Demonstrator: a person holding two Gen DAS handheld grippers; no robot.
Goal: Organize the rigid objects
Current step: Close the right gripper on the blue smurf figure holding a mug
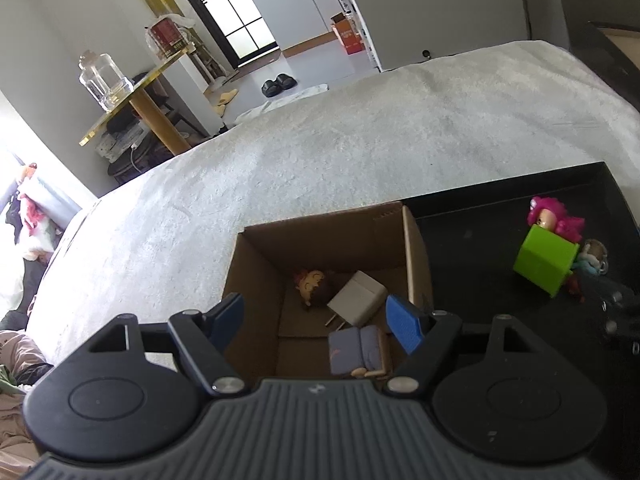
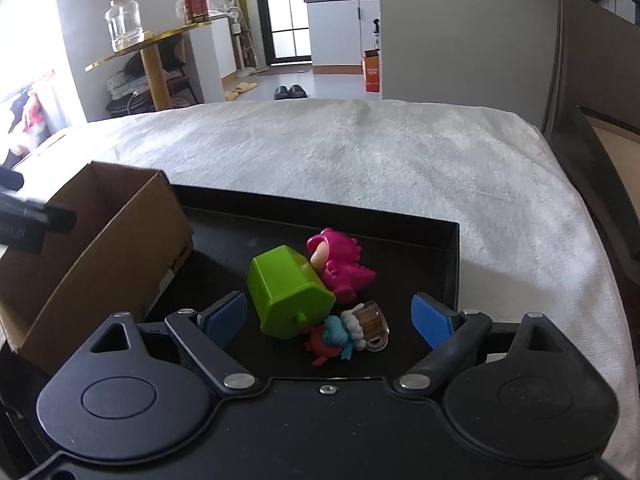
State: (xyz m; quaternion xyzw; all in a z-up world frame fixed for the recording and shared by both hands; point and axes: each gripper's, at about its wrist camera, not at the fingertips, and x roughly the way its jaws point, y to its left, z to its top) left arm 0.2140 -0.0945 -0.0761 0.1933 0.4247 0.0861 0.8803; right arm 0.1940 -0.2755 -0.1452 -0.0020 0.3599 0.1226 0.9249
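Left wrist view: the left gripper (image 1: pixel 316 320) hangs over the cardboard box (image 1: pixel 416 252), tongs spread and empty, right where a drop would land; inside lie a white charger (image 1: pixel 358 298), a small brown-haired figure (image 1: pixel 312 286) and a grey-blue toy sofa (image 1: pixel 356 350)

Right wrist view: the right gripper (image 2: pixel 330 318) sits low over the black tray (image 2: pixel 452 256), tongs spread wide around the unsorted cluster (nothing pinched): green block (image 2: pixel 288 292), pink dinosaur figure (image 2: pixel 340 264), a tiny mug charm (image 2: pixel 372 320) touching, likely next for the box
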